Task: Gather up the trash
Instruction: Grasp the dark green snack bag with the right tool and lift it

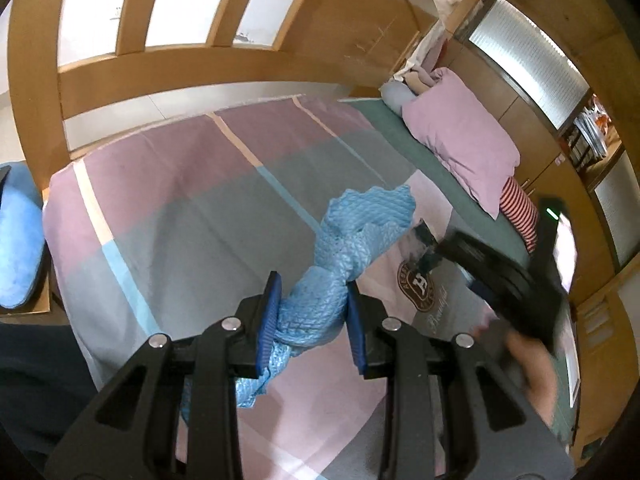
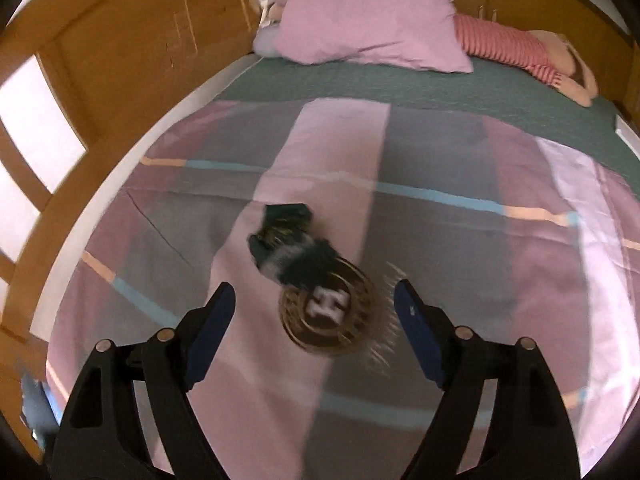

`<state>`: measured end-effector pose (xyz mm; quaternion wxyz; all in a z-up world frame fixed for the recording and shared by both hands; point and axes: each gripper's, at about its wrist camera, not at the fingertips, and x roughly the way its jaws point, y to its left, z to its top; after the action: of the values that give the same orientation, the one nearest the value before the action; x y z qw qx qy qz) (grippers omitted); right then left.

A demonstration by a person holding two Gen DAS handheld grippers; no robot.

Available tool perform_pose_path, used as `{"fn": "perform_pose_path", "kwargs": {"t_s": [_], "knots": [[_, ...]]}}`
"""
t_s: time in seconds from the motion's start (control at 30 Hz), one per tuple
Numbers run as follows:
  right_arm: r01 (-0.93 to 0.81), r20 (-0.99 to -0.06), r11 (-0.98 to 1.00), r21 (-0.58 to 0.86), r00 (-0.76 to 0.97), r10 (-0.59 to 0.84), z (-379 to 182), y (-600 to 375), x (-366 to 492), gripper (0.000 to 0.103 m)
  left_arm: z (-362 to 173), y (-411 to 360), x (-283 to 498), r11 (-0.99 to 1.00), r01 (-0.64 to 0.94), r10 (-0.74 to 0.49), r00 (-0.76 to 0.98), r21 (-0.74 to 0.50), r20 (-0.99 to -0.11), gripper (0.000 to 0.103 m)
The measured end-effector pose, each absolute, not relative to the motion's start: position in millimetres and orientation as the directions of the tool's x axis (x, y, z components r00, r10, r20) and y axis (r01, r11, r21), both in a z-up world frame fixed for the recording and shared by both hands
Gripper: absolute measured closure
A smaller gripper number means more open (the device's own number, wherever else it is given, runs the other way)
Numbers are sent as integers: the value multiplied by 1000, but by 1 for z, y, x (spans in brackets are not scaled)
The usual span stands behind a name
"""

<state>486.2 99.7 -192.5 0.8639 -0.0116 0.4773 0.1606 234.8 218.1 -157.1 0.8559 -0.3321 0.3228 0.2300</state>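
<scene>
Left wrist view: left gripper (image 1: 314, 312) is clamped on a crumpled light-blue plastic bag (image 1: 352, 248), both blue pads pressing its twisted middle. The bag's upper end fans out above the jaws and its lower end hangs below them. The bag blocks part of the bedspread (image 1: 180, 208), which has pink and grey blocks with blue and peach stripes. Just right of the bag, a small dark wrapper (image 1: 424, 246) lies on the bedspread next to a round brown emblem (image 1: 420, 286), partly hidden by the blurred right gripper (image 1: 500, 276) coming in from the right. A pink pillow (image 1: 460, 140) rests on the green sheet (image 1: 400, 132). A blue cushion (image 1: 20, 240) is cut off at the left edge. A wooden headboard (image 1: 180, 68) stands behind.

Right wrist view: right gripper (image 2: 316, 316) has its 2 pads standing well apart with nothing between them. The dark green wrapper (image 2: 292, 240) lies ahead of the fingers, touching the top of the emblem (image 2: 328, 306); motion blur smears both. The pillow (image 2: 368, 16) lies at the far end. Beside it is a red-striped cloth item (image 2: 504, 44); I cannot tell what it is.
</scene>
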Motion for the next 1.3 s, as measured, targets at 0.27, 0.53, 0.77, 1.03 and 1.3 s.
{"fn": "perform_pose_path", "kwargs": {"t_s": [0.27, 0.53, 0.77, 1.03, 1.3], "knots": [[-336, -870, 941, 32, 454, 192, -228, 146, 504, 56, -161, 220, 239, 668, -608, 162, 682, -429, -714, 72], [-362, -846, 928, 91, 463, 264, -201, 110, 470, 68, -157, 211, 242, 697, -607, 197, 675, -383, -711, 72], [-358, -793, 926, 118, 527, 305, -142, 30, 391, 68, -155, 176, 261, 825, -427, 64, 720, -370, -691, 72], [-241, -727, 958, 156, 628, 277, -96, -84, 252, 68, -130, 110, 244, 971, -203, 92, 808, -128, -581, 72], [-119, -712, 987, 112, 683, 163, -83, -165, 136, 68, -81, 55, 164, 994, -109, 79, 844, -25, -530, 72]]}}
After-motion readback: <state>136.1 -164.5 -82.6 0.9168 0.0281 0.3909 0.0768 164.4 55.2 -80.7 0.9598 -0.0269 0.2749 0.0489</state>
